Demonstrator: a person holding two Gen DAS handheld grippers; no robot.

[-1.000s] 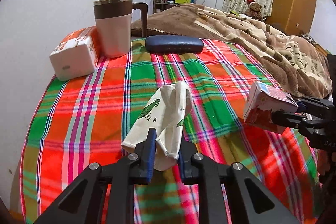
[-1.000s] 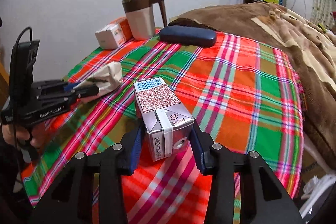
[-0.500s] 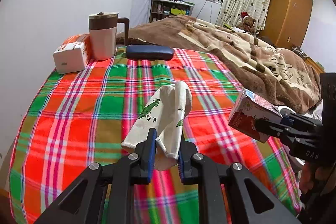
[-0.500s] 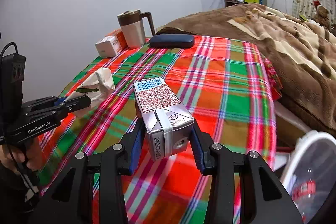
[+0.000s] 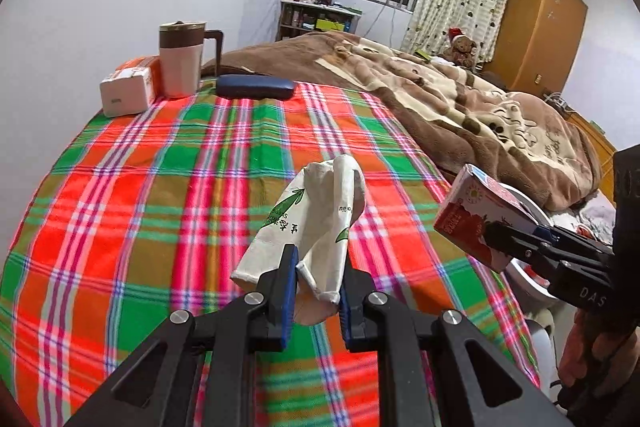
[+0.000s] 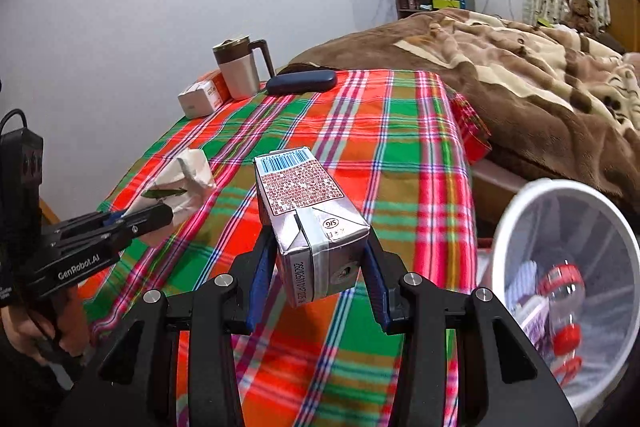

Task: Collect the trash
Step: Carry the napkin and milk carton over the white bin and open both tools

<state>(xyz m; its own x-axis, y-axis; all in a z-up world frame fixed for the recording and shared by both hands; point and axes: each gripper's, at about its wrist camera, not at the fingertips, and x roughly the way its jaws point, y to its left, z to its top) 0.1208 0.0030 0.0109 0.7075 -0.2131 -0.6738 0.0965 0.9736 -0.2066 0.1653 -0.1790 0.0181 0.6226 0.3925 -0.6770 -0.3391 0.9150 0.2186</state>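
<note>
My left gripper (image 5: 316, 287) is shut on a crumpled white paper cup (image 5: 316, 223) with green print, held above the plaid tablecloth (image 5: 160, 187). It also shows in the right wrist view (image 6: 180, 183). My right gripper (image 6: 316, 267) is shut on a red and silver drink carton (image 6: 308, 211), held above the table's right part; the carton shows at the right of the left wrist view (image 5: 476, 215). A white trash bin (image 6: 520, 203) with a plastic bottle (image 6: 560, 303) inside stands below the table's right edge.
At the table's far end stand a brown-lidded mug (image 5: 180, 63), a tissue pack (image 5: 128, 93) and a dark blue case (image 5: 254, 87). A bed with a brown blanket (image 5: 460, 107) lies to the right. A white wall runs along the left.
Both grippers have pulled back and risen from the table with their loads. The right gripper has shifted right, and the trash bin has come into its view.
</note>
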